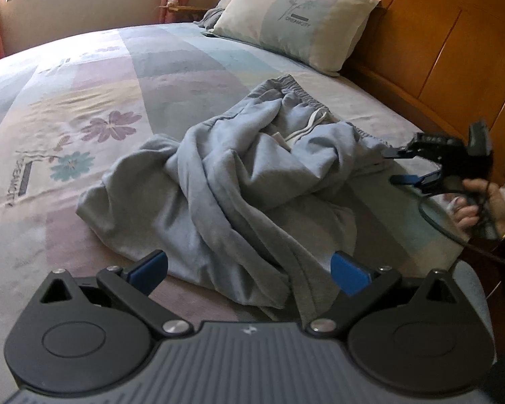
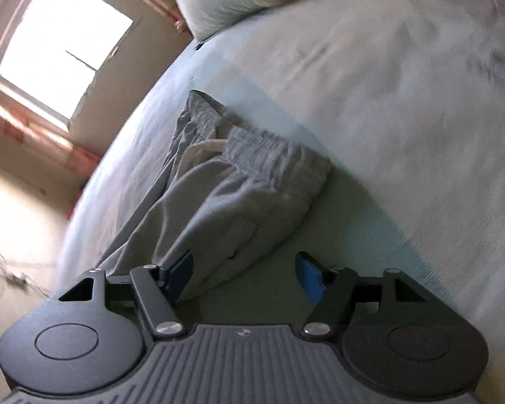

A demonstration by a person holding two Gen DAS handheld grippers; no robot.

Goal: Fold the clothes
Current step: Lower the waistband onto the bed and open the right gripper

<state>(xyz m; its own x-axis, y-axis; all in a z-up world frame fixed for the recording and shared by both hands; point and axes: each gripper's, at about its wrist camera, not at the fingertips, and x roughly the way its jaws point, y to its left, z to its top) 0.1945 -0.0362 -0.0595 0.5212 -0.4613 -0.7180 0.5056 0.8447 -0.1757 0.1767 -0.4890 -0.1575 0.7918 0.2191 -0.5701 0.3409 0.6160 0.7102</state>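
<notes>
Grey sweatpants [image 1: 239, 175] lie crumpled in a heap on the bed, with the elastic waistband and white drawstring [image 1: 311, 124] toward the headboard. My left gripper [image 1: 249, 272] hovers open just short of the near edge of the heap, nothing between its blue pads. My right gripper [image 1: 392, 166], held by a hand, shows at the right of the left wrist view, open beside the waistband corner. In the right wrist view the right gripper [image 2: 244, 276] is open, tilted, with the waistband [image 2: 266, 155] ahead of it and cloth by its left pad.
The bed [image 1: 84, 107] has a pastel floral cover. A pillow [image 1: 296, 23] rests against the wooden headboard [image 1: 437, 40] at the back right. A window [image 2: 64, 43] and curtains lie beyond the far side of the bed. A black cable trails from the right gripper.
</notes>
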